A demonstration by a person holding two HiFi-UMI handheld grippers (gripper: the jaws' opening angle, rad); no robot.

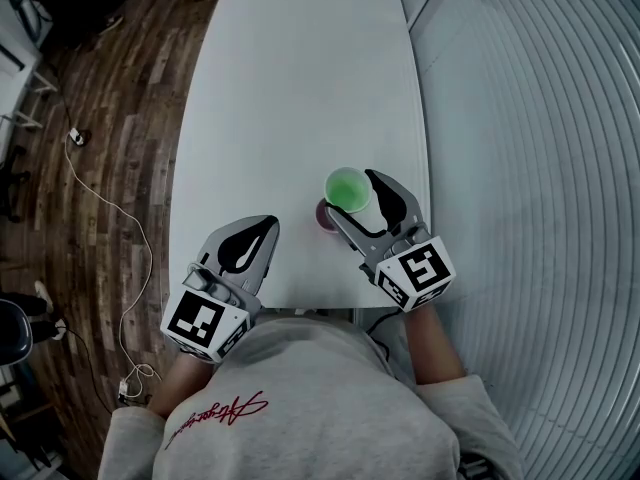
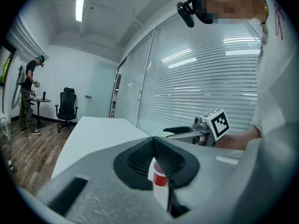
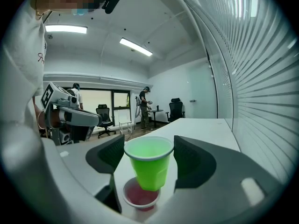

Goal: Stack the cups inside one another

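Observation:
A green cup (image 1: 347, 189) hangs upright just above a red cup (image 1: 324, 216) that stands on the white table (image 1: 300, 88) near its front edge. My right gripper (image 1: 352, 196) is shut on the green cup, its pads at the rim on both sides. In the right gripper view the green cup's (image 3: 149, 164) base dips into the mouth of the red cup (image 3: 139, 197). My left gripper (image 1: 266, 230) rests at the table's front left, shut and holding nothing. Through the slit under its tips (image 2: 153, 141) a bit of the red cup (image 2: 160, 177) shows.
Window blinds (image 1: 540, 118) run along the table's right side. Wood floor with a white cable (image 1: 110, 198) lies to the left. Office chairs (image 3: 175, 110) and standing people (image 3: 145, 107) are far across the room.

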